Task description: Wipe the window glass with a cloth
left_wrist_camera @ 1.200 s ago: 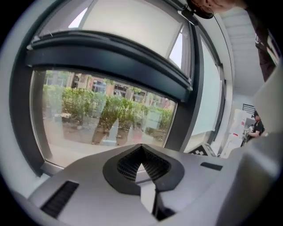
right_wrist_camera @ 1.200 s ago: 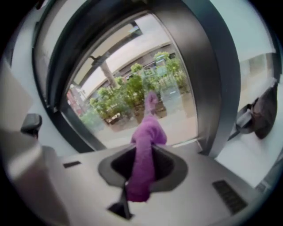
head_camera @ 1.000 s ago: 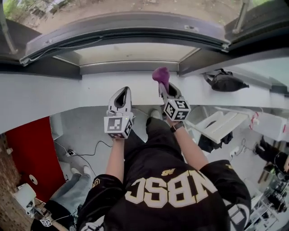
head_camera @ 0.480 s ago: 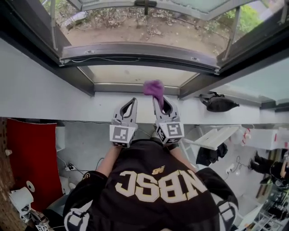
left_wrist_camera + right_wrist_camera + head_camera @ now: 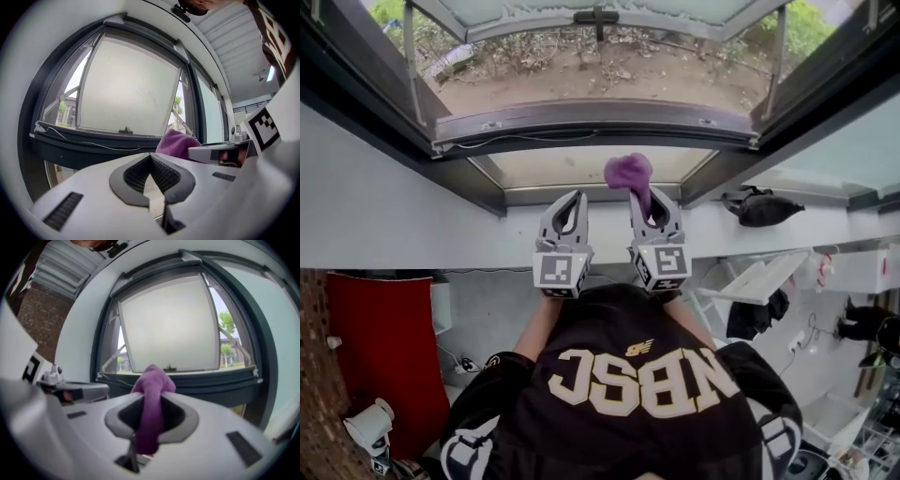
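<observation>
The right gripper clamps a purple cloth between its jaws. The bunched end of the cloth sticks out past the tips toward the window glass, and whether it touches the pane cannot be told. Just beside it, the left gripper has its jaws pressed together on nothing. Both point at the dark window frame
</observation>
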Demonstrator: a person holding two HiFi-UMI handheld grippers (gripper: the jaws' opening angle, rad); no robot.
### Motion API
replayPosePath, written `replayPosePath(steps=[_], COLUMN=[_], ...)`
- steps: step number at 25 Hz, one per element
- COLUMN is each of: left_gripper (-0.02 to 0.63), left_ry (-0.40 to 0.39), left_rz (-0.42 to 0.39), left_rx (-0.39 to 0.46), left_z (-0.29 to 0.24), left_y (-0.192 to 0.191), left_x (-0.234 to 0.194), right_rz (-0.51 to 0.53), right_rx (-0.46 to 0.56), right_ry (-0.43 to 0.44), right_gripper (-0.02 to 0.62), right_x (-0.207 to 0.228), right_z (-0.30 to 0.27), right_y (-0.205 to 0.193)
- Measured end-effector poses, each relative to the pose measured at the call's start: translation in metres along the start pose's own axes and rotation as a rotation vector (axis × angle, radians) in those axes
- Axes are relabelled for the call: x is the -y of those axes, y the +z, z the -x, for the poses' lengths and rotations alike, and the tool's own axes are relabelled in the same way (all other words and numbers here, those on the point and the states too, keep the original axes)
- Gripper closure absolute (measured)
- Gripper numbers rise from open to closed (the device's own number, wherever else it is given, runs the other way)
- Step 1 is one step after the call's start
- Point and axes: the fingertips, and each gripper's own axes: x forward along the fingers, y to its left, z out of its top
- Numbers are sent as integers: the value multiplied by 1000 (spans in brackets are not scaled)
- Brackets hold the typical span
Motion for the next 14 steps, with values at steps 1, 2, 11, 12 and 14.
replayPosePath(steps=[1, 2, 11, 12, 14], left_gripper=[591, 591, 591, 591, 591], left_ry=[-2, -1, 22, 26, 35], left_rz=[-5, -8, -6, 1, 16], left_rx=[-4, -5, 7, 4, -3], left_z=[-2, -3, 0, 3, 11], left_y=[0, 1, 3, 1, -3], left_x=[1, 1, -1, -2, -4], right_rz=[-5, -7, -17, -19, -22], right_rx=[3, 8, -2, -9, -24], right_ry=[-6, -10, 7, 13, 28], right_gripper=[515, 515, 515, 515, 515], right_x=[3, 7, 9, 6, 0], right_z=[0, 0, -3, -1, 3], right_y=[0, -1, -5, -7, -13])
